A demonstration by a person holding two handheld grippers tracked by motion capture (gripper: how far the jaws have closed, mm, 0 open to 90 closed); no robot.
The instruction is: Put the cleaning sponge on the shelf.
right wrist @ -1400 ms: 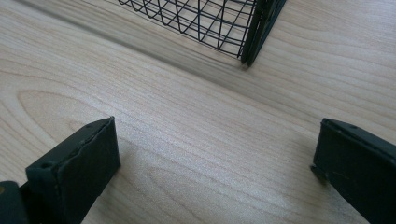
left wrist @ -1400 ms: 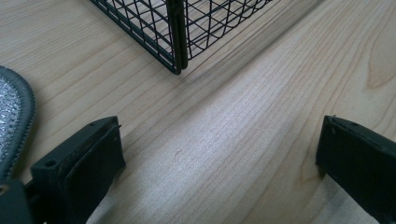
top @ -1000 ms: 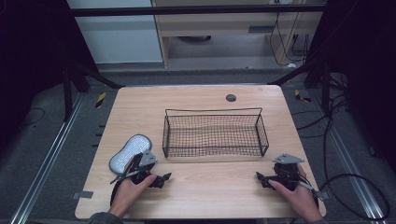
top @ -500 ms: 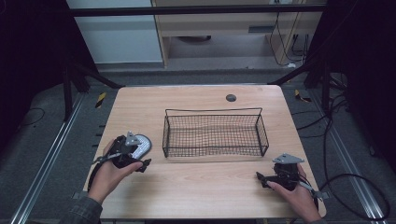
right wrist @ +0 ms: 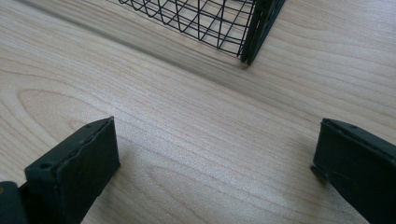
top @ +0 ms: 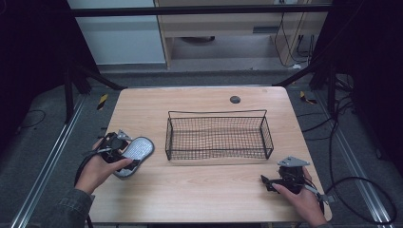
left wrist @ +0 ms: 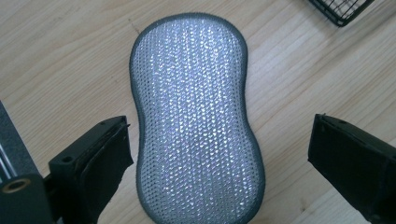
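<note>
Scrubbing pad (left wrist: 196,121) is being straddled by the left gripper (left wrist: 219,158). The pad is lying flat on the table (top: 209,199), near the left edge, well apart from the wire basket (top: 218,135) to its right.

Left gripper: jaws are standing apart on either side of the pad's waist, and no pad contact is being made yet. They have just been closing, with the pad between them. Nothing is being gripped so far.

Right gripper (top: 275,180): it is being rested near the front right corner of the table, jaws wide apart over bare wood, nothing between them. A basket corner (right wrist: 252,51) is being seen ahead in the right gripper view.

Handling, judged: the pad is likely to be light and soft, a foam core under a glittery woven mesh with a dark stitched rim. It is expected to squash and bend under a pinch, not to break. The mesh should give decent friction, so slipping is being rated low. Best hold is probably across the narrow waist, edge to edge; a grab at one lobe would probably leave the rest drooping.

Versus one second ago: the left hand is being seen farther left and farther up the table, now over the pad's near end instead of in front of it. The pad, basket and right hand are being seen unchanged.
</note>
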